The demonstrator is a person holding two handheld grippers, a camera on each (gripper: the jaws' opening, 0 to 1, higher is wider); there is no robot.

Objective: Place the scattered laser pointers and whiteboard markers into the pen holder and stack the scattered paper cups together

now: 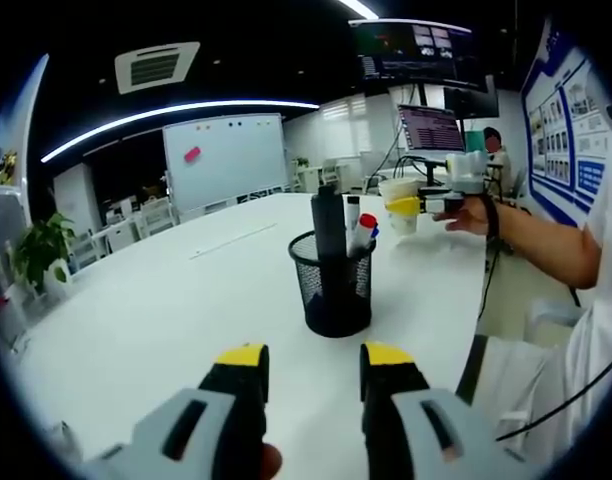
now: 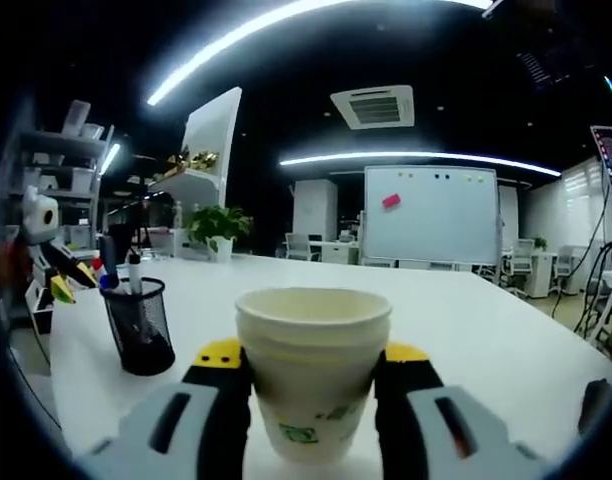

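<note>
Left gripper view: your left tongs [image 1: 314, 362] hang over the white counter [image 1: 146, 320] with the jaws apart and nothing between them. Just ahead stands the black mesh pen holder [image 1: 332, 288], upright, already carrying a dark pointer-like stick and markers with red and blue caps. Beyond it, to the right, your right tongs [image 1: 414, 207] hold the paper cups [image 1: 400, 199] above the counter's far edge — a hand [image 1: 473, 215] behind them. No loose pens or markers can be made out on the counter from here.

Right gripper view: the right tongs [image 2: 309, 358] are clamped on the paper cups [image 2: 312, 372], one jaw on each side of the wall. The doubled rim suggests at least two cups already nested (the exact count cannot be told). The pen holder [image 2: 140, 326] sits well off to the left, with the left tongs [image 2: 58, 285] showing past it at the picture's edge.

Judgement: the pen step looks done; you are in the cup-stacking step, near the end. The next move calls for lowering the stack upright onto bare counter, clear of the holder, base flat before you let the jaws part — a tilted release could tip it.
</note>
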